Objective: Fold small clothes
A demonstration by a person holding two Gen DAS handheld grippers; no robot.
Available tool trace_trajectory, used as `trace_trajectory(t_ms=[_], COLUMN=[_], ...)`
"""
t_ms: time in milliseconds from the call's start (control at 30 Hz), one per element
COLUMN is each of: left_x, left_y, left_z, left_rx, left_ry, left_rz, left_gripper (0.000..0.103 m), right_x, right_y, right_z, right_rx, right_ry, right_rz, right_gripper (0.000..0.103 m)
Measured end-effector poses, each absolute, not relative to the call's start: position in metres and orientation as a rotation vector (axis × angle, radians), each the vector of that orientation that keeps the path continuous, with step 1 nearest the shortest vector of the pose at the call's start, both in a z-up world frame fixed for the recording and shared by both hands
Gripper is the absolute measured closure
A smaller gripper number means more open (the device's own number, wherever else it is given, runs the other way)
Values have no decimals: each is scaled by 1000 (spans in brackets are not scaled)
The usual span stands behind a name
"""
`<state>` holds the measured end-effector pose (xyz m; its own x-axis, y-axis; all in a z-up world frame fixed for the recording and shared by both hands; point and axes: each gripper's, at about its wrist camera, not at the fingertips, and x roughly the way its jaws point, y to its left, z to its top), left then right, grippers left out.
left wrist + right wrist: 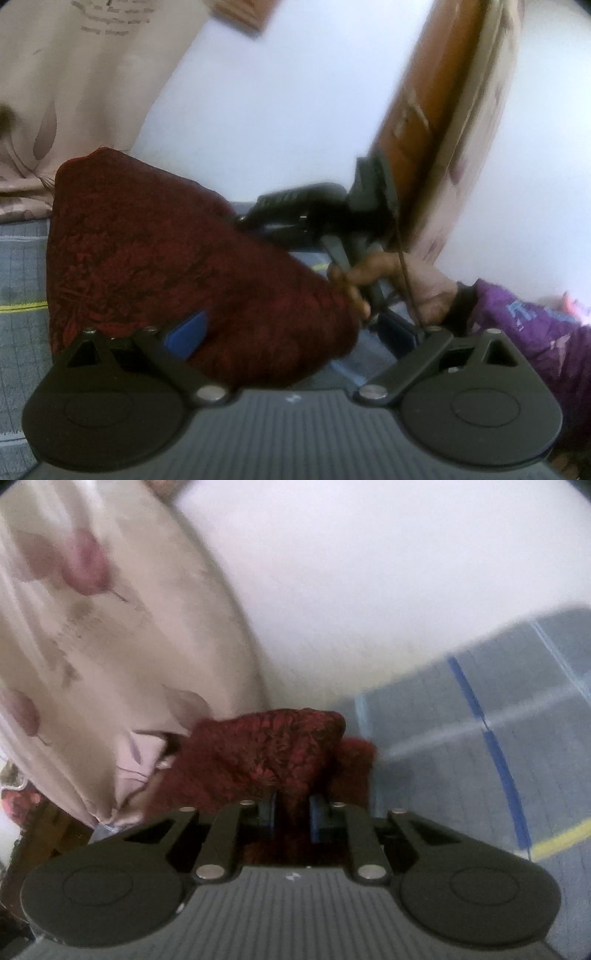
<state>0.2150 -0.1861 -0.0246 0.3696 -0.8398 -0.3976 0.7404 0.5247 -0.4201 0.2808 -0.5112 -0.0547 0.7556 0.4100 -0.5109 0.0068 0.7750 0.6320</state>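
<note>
A dark red patterned garment [177, 258] hangs bunched in the air above a grey checked mat [22, 266]. My left gripper [291, 332] is open wide; the cloth drapes over its left blue pad [188, 330] and hides part of it. My right gripper [291, 812] is shut on a fold of the same red garment [273, 749], which rises between its blue pads [316, 814]. In the left wrist view the right gripper's black body [314, 218] and the hand holding it [399, 284] sit just right of the cloth.
A beige curtain with leaf print [92, 627] hangs at the left, and shows in the left wrist view [74, 92]. A white wall is behind. A brown wooden door or board [443, 110] stands at the right. The mat [480, 738] has blue and yellow lines.
</note>
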Motion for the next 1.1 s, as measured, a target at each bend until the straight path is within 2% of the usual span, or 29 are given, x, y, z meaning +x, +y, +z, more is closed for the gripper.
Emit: trace_trajectory(t_ms=[200,300,367,433,500,567,633,733,933,1100], left_x=[218,214,206,197,187,173,155,148,231,296], left_y=[-191,-192,-191,-187,-183,-179,-177,-168,-134,-127], left_z=[-29,-25,-23,-16,-8,1,9,16,21,-15], left_rx=[-172,-172,-181,-184,-176,-144,-66,21,-211,-304], left_ry=[640,625,614,586,549,497,404,284,517,715], left_rz=[-1011,-996,-985,-959,-932,-891,-786,-614,-755,-812], left_gripper=[4,4,4,4,4,4,4,0,0,0], right_x=[282,279,273,258,231,200,164,134,163,203], right_y=[-511,-513,-507,-501,-491,-477,-456,-446,-464,-487], right_z=[-71,-66,-54,-38,-16,4,18,16,-2,-31], right_rx=[672,691,653,592,514,438,333,365,523,690], right_ry=[687,693,680,641,555,496,431,414,623,709], right_rz=[243,242,243,196,144,85,16,27,94,130], right_gripper=[82,77,67,41,36,26,0,0,0,0])
